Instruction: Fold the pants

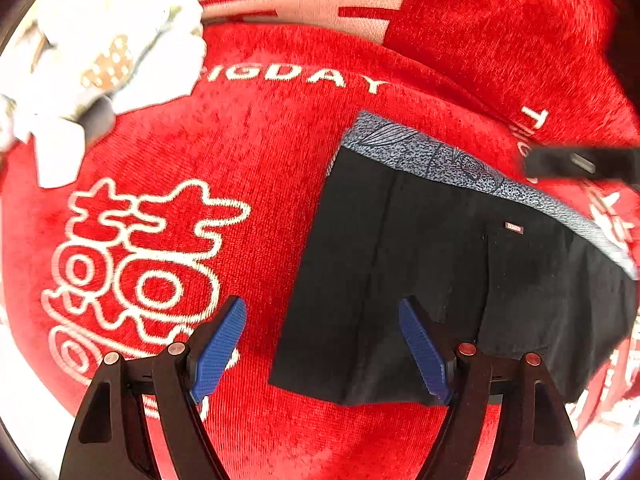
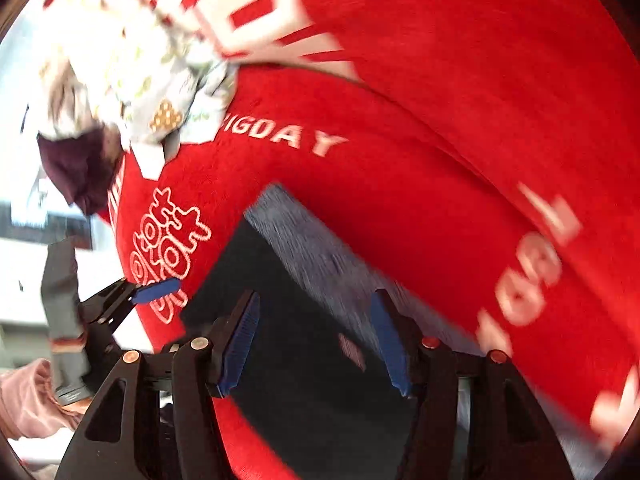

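The folded black pants [image 1: 440, 264] lie flat on the red blanket [image 1: 260, 152], their near left corner under the left gripper [image 1: 322, 350], whose jaws stand wide and hold nothing. The right gripper [image 2: 316, 338] hovers over them, jaws opening and empty (its view is blurred). Only the right view shows a pink sleeve [image 2: 24, 396] at the near left; the left view shows the pants' small label [image 1: 514, 228] sharply

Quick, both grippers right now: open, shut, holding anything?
Left gripper: open, nothing held, above the edge of the folded black pants.
Right gripper: jaws opening, nothing between them, above the pants.
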The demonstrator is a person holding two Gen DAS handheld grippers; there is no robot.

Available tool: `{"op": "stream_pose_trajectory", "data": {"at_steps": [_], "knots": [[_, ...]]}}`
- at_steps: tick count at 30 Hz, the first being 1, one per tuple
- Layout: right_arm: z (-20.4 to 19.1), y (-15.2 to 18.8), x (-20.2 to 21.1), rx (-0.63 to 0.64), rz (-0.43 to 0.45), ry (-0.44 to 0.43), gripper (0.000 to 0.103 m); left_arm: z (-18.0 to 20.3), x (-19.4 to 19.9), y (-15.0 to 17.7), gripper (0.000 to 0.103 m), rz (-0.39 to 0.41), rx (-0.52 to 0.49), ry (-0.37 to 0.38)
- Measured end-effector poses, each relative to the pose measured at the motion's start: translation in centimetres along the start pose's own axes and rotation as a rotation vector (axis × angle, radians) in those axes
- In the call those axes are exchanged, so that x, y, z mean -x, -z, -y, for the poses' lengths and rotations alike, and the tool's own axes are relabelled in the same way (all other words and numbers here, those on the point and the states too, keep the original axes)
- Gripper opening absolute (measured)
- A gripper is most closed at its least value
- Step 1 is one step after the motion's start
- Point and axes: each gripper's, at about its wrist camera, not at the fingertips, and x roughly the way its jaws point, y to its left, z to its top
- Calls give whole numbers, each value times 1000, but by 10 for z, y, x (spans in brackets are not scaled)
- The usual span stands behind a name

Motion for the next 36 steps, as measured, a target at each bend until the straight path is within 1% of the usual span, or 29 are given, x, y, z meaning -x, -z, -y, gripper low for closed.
{"op": "stream_pose_trajectory", "data": {"at_steps": [4, 5, 7, 8, 9, 10, 11, 15, 17, 18, 19, 20, 21, 22, 23, 24, 25, 26, 27, 29, 31, 33, 34, 35, 36], "knots": [[-11, -42, -42, 72, -91, -3, 62, -12, -12, 0, 80, -10, -33, 124], [-11, -46, -49, 74, -111, -7, 62, -15, -15, 1, 80, -19, -37, 168], [-13, -55, -63, 73, -153, -16, 62, -17, -15, 3, 80, -20, -43, 215], [-14, -56, -67, 75, -167, -17, 59, -15, -16, 3, 80, -13, -51, 238], [-14, -56, -68, 77, -179, -29, 48, -10, -21, -3, 79, -11, -60, 254], [-17, -56, -68, 81, -184, -44, 4, -10, -21, -3, 77, -9, -64, 265], [-22, -58, -67, 90, -186, -41, 5, -10, -20, -3, 68, -4, -66, 275], [-46, -52, -48, 174, -188, -88, 6, -14, -5, 5, 67, 2, -70, 281], [-53, -54, -49, 197, -196, -80, 6, -19, -2, 7, 67, 2, -79, 271], [-51, -57, -53, 189, -197, -65, 6, -20, -2, 8, 67, 1, -81, 250], [-46, -60, -63, 164, -197, -25, 5, -23, -3, 9, 67, 1, -79, 230], [-42, -61, -73, 144, -206, 2, 5, -26, -4, 10, 67, -5, -71, 195], [-37, -60, -86, 122, -221, 24, 5, -27, -3, 11, 67, -7, -62, 184], [-34, -58, -93, 107, -219, 41, 8, -30, -2, 11, 67, -3, -47, 174], [-31, -57, -93, 78, -192, 39, 13, -33, 2, 9, 67, 8, -32, 164], [-28, -57, -88, 41, -163, 33, 13, -34, 7, 7, 67, 21, -25, 157], [-26, -54, -79, 2, -134, 30, 20, -35, 14, 4, 67, 38, -18, 152], [-24, -50, -68, -27, -104, 31, 21, -36, 21, 1, 68, 57, -12, 156], [-22, -44, -52, -54, -63, 32, 21, -36, 28, -3, 73, 75, -5, 161], [-15, -28, -23, -103, 3, -2, 21, -28, 35, -14, 76, 105, -7, 165], [-7, -3, -1, -167, 34, -42, 21, -15, 29, -28, 76, 103, -14, 162], [5, 20, 3, -217, 21, -43, 21, 3, 10, -40, 76, 78, -19, 153], [9, 29, 0, -230, 11, -20, 21, 10, -1, -44, 76, 71, -16, 135], [16, 38, -7, -250, 3, 32, 20, 18, -18, -50, 76, 55, -18, 101], [30, 46, -9, -287, 20, 62, 11, 22, -28, -53, 77, 43, -17, 63]]}}
